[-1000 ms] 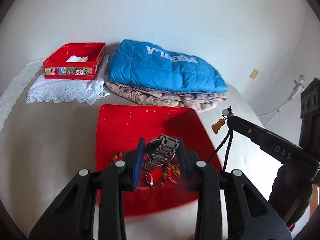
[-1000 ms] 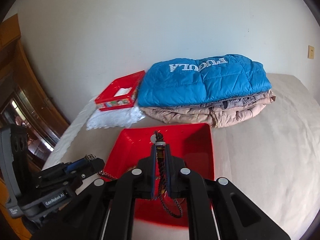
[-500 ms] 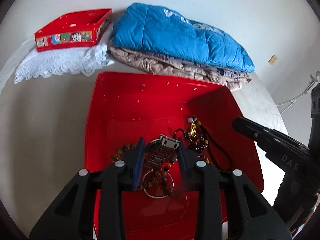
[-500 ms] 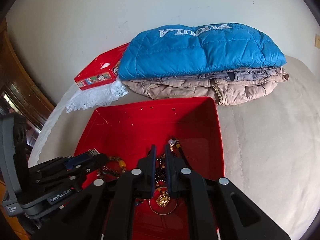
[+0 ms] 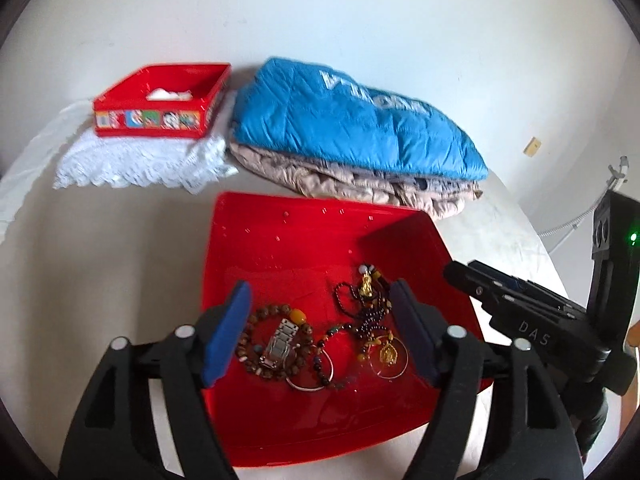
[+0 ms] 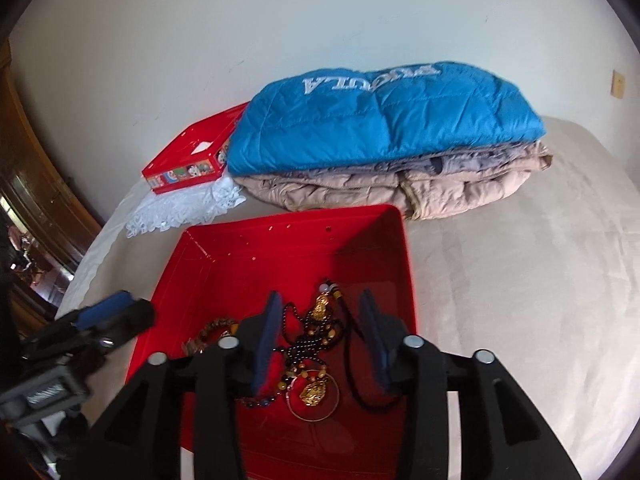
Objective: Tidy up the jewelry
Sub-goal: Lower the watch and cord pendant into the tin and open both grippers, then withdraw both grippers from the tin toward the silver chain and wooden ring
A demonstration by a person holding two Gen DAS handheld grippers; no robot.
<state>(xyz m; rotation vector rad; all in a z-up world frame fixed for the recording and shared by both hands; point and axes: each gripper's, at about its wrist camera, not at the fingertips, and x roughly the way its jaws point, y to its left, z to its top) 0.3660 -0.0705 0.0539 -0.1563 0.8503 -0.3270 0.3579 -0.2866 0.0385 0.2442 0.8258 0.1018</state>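
Note:
A shallow red tray lies on the bed with several pieces of jewelry in its near half. My left gripper hovers low over it, its jaws opening wide. A silver metal watch lies loose between them on a brown bead bracelet, untouched by the pads. My right gripper hangs over the tray's right side, its jaws opening too. A dark bead necklace with a gold pendant rests on the tray floor between them, free of the pads. A ring with a gold medal lies nearer.
A red tin box stands on a white lace cloth at the back left. A folded blue jacket lies on beige clothing behind the tray. Beige bedding stretches to the right; dark wooden furniture stands at the left.
Both grippers came down over the tray. The left one let go of the watch and the right one let go of the necklace; both pieces now lie in the tray between opened jaws.

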